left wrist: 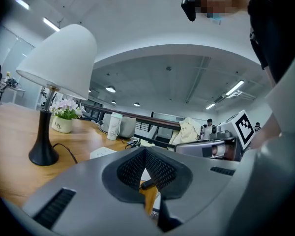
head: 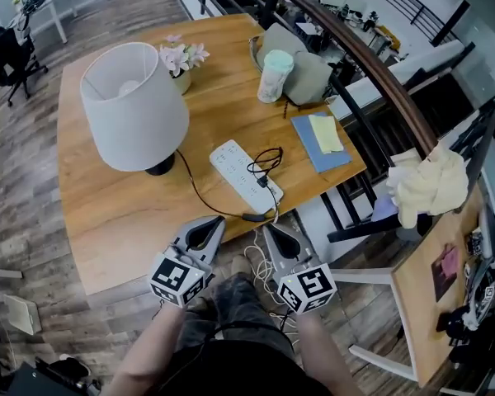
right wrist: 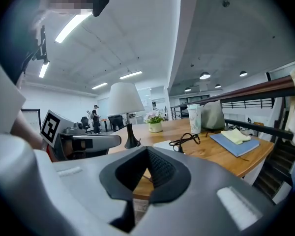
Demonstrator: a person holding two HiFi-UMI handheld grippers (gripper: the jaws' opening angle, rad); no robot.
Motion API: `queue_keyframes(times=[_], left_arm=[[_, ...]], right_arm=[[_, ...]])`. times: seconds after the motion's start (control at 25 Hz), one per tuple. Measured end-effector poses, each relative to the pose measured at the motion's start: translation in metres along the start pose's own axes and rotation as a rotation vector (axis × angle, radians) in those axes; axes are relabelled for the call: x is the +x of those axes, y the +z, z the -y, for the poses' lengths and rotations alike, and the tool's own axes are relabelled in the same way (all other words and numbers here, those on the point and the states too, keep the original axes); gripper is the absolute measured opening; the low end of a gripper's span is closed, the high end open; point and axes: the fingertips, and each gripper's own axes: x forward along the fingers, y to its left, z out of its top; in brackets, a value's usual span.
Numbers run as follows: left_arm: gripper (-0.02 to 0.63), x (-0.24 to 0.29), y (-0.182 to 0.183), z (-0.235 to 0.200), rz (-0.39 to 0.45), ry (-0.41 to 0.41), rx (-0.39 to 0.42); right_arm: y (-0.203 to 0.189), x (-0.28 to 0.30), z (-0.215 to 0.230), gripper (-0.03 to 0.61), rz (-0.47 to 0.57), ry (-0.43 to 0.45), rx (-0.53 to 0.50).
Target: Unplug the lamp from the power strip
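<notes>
A lamp with a white shade stands on the wooden table. Its black cord runs along the table toward the white power strip, where a black plug sits beside a coiled black cable. My left gripper and right gripper hover side by side at the table's near edge, short of the strip, both shut on nothing. The left gripper view shows the lamp and strip beyond the left gripper. Beyond the right gripper, the lamp and coiled cable appear.
A flower pot, a cup, a grey bag and a blue notebook with a yellow cloth sit at the table's far side. A dark railing runs along the right. White cables lie on the floor below.
</notes>
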Motion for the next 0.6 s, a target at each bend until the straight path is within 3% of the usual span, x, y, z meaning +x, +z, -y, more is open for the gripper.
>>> queue_keyframes(times=[0.24, 0.6], left_arm=[[-0.003, 0.045, -0.009, -0.009, -0.026, 0.02, -0.012], [-0.003, 0.085, -0.022, -0.03, -0.082, 0.086, -0.01]], right_arm=[[-0.007, 0.023, 0.04, 0.008, -0.044, 0.008, 0.008], [-0.013, 0.056, 0.08, 0.013, -0.127, 0.007, -0.067]])
